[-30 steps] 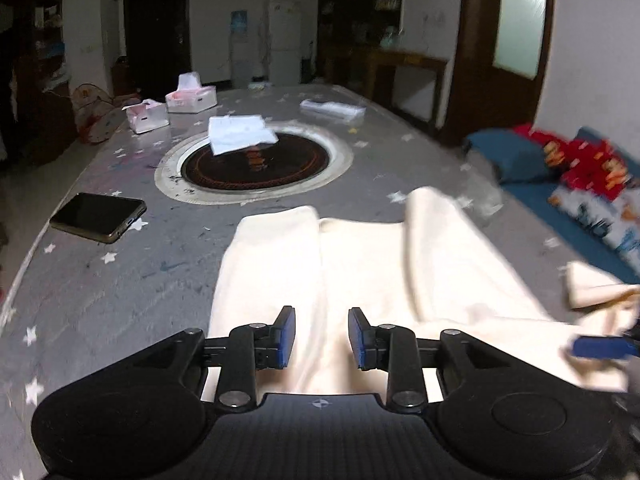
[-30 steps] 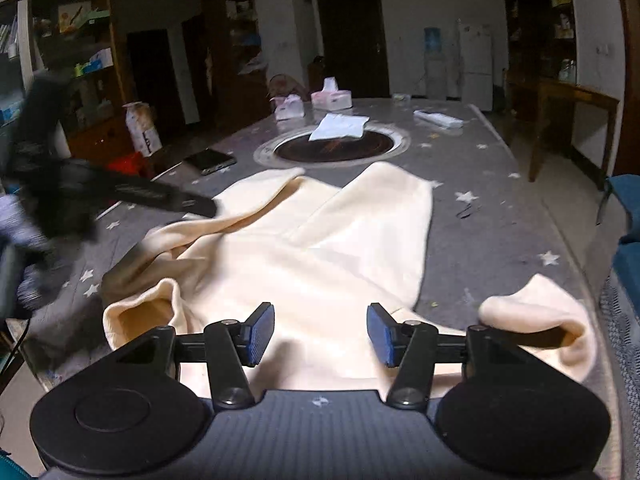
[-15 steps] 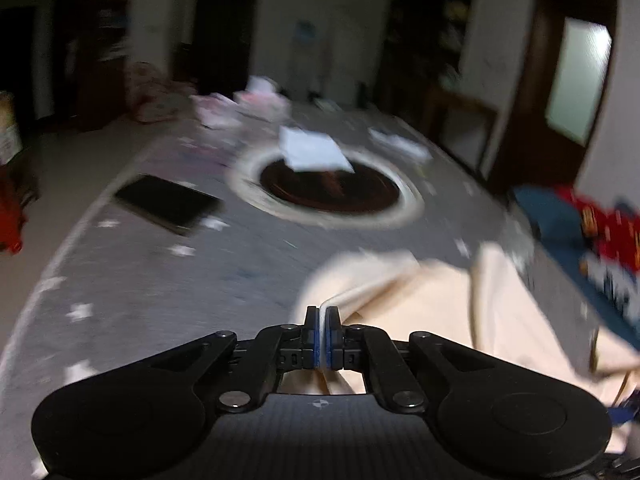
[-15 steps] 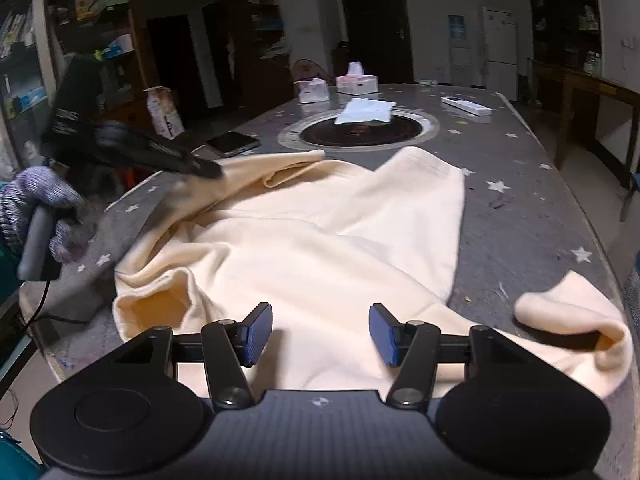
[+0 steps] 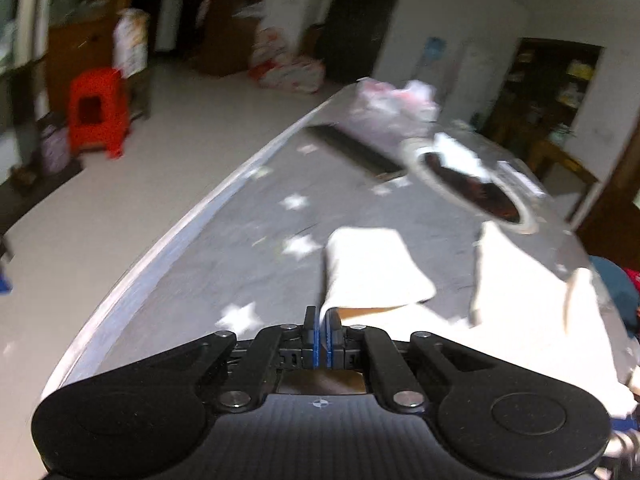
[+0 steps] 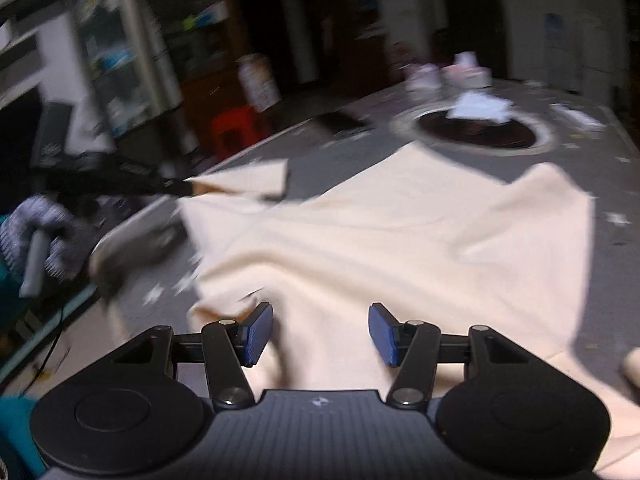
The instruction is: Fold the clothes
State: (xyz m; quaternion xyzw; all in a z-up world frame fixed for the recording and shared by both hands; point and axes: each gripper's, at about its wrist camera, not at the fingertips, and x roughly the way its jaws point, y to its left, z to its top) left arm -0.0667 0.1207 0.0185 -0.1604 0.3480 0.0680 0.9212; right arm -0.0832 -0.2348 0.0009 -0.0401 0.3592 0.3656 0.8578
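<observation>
A cream sweatshirt (image 6: 392, 240) lies spread on the grey star-patterned table (image 6: 608, 184). My left gripper (image 5: 322, 330) is shut on the edge of its sleeve (image 5: 372, 272), which stretches out ahead of the pads over the table. In the right wrist view the left gripper (image 6: 184, 189) shows at the left, pulling the sleeve (image 6: 248, 178) out sideways. My right gripper (image 6: 320, 334) is open and empty, with its jaws wide apart just above the body of the sweatshirt near its lower part.
A black phone (image 5: 356, 152) lies on the table (image 5: 224, 264) beyond the sleeve. A round dark inset (image 6: 478, 132) with white paper (image 6: 480, 106) sits mid-table; tissue boxes (image 6: 464, 74) stand behind. The table's left edge (image 5: 168, 236) drops to the floor, where a red stool (image 5: 98, 110) stands.
My left gripper shut on the sleeve and swung left, pulling it out toward the table's left edge. My right gripper stayed open over the sweatshirt body and shifted a little.
</observation>
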